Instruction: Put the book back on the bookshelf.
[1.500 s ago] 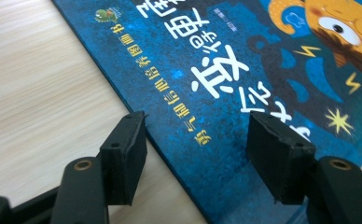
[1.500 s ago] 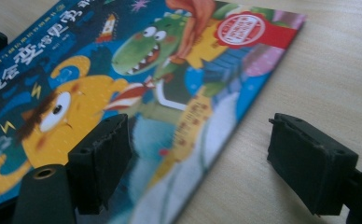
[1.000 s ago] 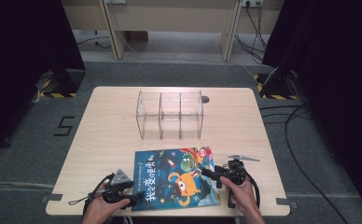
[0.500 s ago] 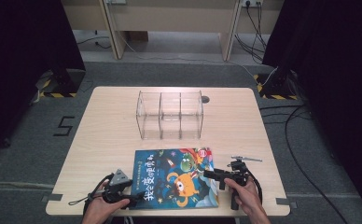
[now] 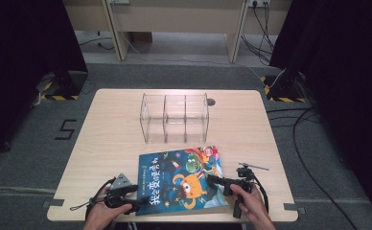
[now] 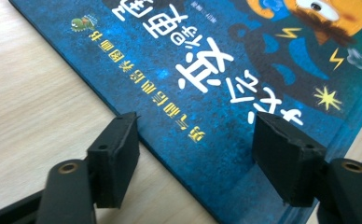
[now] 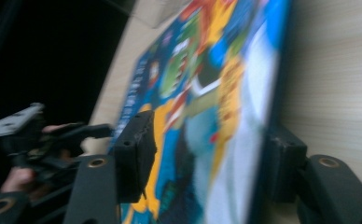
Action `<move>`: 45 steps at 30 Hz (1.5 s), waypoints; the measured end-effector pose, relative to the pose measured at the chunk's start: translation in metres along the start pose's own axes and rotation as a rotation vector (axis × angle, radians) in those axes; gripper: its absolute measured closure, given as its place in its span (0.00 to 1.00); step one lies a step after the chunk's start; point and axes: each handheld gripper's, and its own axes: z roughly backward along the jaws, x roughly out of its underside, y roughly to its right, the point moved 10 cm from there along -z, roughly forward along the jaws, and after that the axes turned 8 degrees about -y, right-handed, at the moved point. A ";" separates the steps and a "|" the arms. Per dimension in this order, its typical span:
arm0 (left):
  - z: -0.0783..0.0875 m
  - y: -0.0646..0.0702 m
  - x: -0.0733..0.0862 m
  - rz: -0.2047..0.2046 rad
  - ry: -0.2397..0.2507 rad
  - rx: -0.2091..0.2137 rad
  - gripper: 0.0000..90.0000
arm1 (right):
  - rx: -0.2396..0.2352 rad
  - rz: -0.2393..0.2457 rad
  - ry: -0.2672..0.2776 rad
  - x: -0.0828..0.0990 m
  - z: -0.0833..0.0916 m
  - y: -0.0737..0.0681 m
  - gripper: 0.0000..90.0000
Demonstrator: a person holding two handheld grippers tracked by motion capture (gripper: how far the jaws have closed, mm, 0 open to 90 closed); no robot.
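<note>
A blue picture book (image 5: 181, 179) lies flat near the table's front edge. My left gripper (image 5: 137, 205) is at its lower left corner. In the left gripper view its jaws (image 6: 195, 154) are open and have just been closing; one pad is over the wood, the other over the cover (image 6: 226, 70). My right gripper (image 5: 212, 180) is at the book's right edge, rolled on its side. Its jaws (image 7: 207, 154) stand apart with the book's edge (image 7: 263, 140) between them and have just been closing. That view is blurred.
A clear three-compartment organizer (image 5: 174, 117) stands at the middle back of the wooden table (image 5: 112, 139). A small dark disc (image 5: 211, 101) lies beside it. The left hand and its gripper (image 7: 53, 135) appear far off in the right gripper view.
</note>
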 end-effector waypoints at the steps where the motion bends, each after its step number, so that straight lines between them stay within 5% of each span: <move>1: 0.001 0.000 0.000 0.013 0.002 0.012 0.36 | 0.000 0.000 0.000 0.000 0.000 0.000 0.56; 2: 0.001 -0.001 0.000 0.026 0.005 0.026 0.36 | -0.007 0.037 0.003 -0.001 0.001 -0.005 0.67; 3: 0.002 -0.003 -0.001 0.039 0.012 0.033 0.39 | 0.015 0.126 -0.009 -0.001 0.004 -0.011 0.65; 5: 0.002 -0.003 -0.001 0.036 0.009 0.031 0.39 | 0.061 0.194 -0.059 0.003 0.005 -0.015 0.62; 11: 0.001 -0.003 -0.002 0.031 0.011 0.013 0.38 | 0.055 0.249 -0.092 0.005 0.003 -0.009 0.61; 14: 0.001 -0.003 -0.002 0.037 0.015 0.023 0.38 | 0.049 0.326 -0.067 0.004 0.005 -0.013 0.61; 21: 0.001 -0.004 -0.001 0.057 0.029 0.029 0.31 | 0.063 0.403 -0.041 0.005 0.007 -0.016 0.60; 28: 0.001 0.002 0.000 0.064 0.043 0.085 0.24 | 0.061 0.534 0.029 0.006 0.013 -0.028 0.60; 34: 0.000 0.008 -0.001 0.081 0.073 0.123 0.23 | 0.064 0.584 0.052 0.007 0.015 -0.032 0.60; 36: -0.002 0.012 -0.002 0.095 0.090 0.148 0.23 | 0.058 0.649 0.080 0.007 0.017 -0.036 0.60; 45: -0.006 0.017 -0.007 0.123 0.131 0.221 0.24 | 0.046 0.727 0.118 0.007 0.021 -0.041 0.60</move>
